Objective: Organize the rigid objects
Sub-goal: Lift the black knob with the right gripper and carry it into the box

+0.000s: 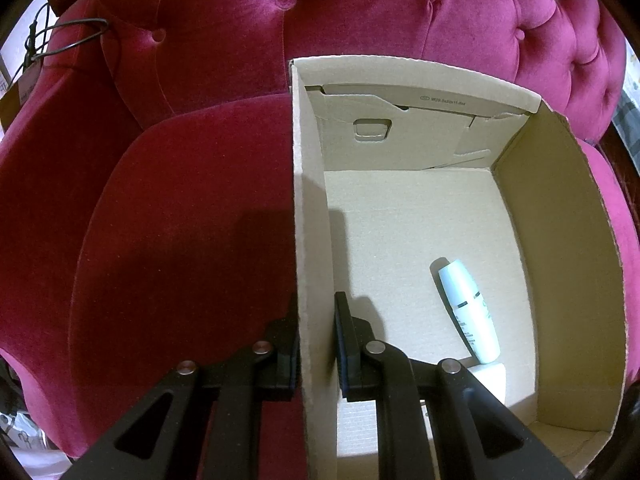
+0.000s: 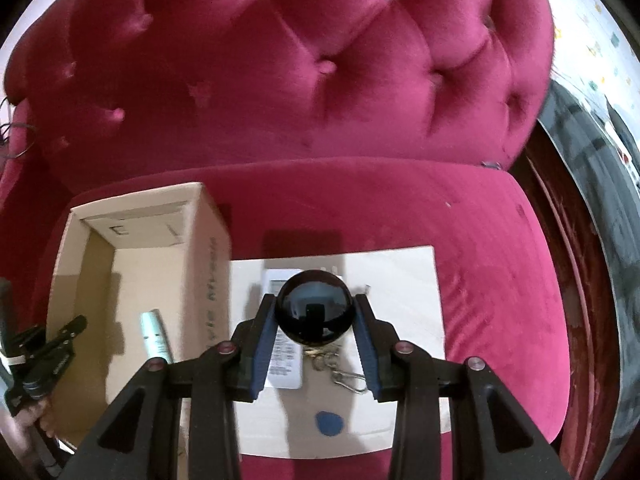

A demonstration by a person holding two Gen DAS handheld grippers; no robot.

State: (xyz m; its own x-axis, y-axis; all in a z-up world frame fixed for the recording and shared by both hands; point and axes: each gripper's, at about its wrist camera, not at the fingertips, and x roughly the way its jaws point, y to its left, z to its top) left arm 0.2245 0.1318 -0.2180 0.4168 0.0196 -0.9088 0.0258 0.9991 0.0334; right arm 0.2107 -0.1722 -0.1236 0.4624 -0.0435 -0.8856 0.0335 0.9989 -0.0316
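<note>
Clamping the left wall of the open brown cardboard box (image 1: 400, 216), the left gripper (image 1: 316, 344) has one black finger outside the wall and one inside, pads pressed against the cardboard. Box sits on the seat of a crimson tufted velvet armchair (image 1: 192, 208). Inside it, on the floor toward the near right, lies a pale mint-and-white cylindrical tube (image 1: 470, 310), on its side, pointing diagonally away. Another white item shows just below the tube's near end, mostly hidden behind the gripper linkage; can't identify it.

Right gripper (image 2: 315, 316) has its blue-padded fingers (image 2: 262, 344) closed on a glossy black sphere (image 2: 315, 308), pads touching its left and right sides. Whether the sphere is lifted or resting on what's under it, can't tell from this angle.

Under and behind the sphere: a flat beige cardboard sheet (image 2: 400, 280) lying on the seat cushion, touching the box's right wall. On the sheet:
- white rectangular remote control (image 2: 286, 364) with a small display at its far end, partly covered by the sphere
- metal keyring chain with clip (image 2: 340, 372), just right of the remote
- small blue guitar-pick-shaped piece (image 2: 329, 423), near the sheet's front edge, apart from the rest

Right wrist view also catches the left gripper at the box's left side, with the tube on the box floor.
</note>
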